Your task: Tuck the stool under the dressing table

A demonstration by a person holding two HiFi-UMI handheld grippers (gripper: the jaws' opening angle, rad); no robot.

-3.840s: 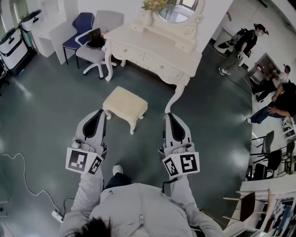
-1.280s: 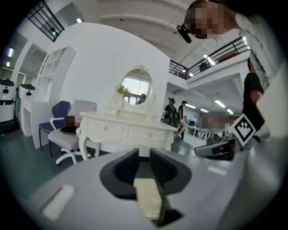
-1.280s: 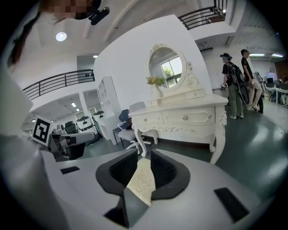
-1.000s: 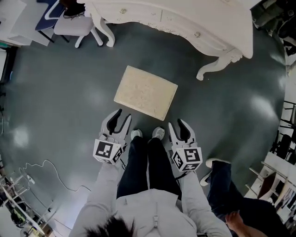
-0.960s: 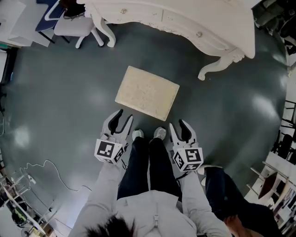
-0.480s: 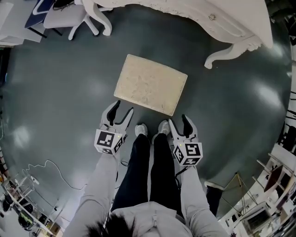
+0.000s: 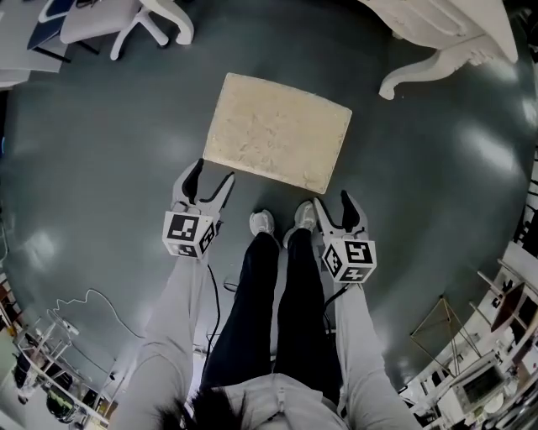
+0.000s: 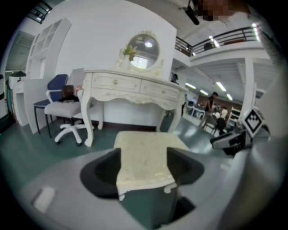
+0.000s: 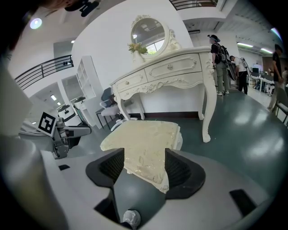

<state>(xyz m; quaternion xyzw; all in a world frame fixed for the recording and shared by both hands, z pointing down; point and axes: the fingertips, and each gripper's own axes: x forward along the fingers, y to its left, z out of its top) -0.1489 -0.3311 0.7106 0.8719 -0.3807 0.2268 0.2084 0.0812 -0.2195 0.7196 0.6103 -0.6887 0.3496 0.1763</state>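
The cream cushioned stool (image 7: 277, 132) stands on the dark floor in front of the white dressing table (image 7: 454, 25), out from under it. My left gripper (image 7: 210, 178) is by the stool's near left corner, my right gripper (image 7: 334, 207) by its near right corner. Both jaws are opening, and nothing is pressed between the pads. In the left gripper view the stool (image 8: 141, 150) shows beyond the left gripper (image 8: 144, 162), with the dressing table (image 8: 130, 85) behind. The right gripper view has the stool's corner (image 9: 146, 139) past the right gripper (image 9: 144, 165) and the dressing table (image 9: 166, 72).
A white office chair (image 7: 126, 18) stands at the far left beside the table. My shoes (image 7: 263, 223) are just short of the stool. A cable (image 7: 76, 302) lies on the floor at left. People (image 9: 220, 58) stand beyond the table's right leg (image 9: 207, 112). Racks (image 7: 496, 336) crowd the right.
Both grippers have come down and forward to the stool's near corners, and their jaws have spread wider. The stool looks larger; the table has slid toward the top edge.
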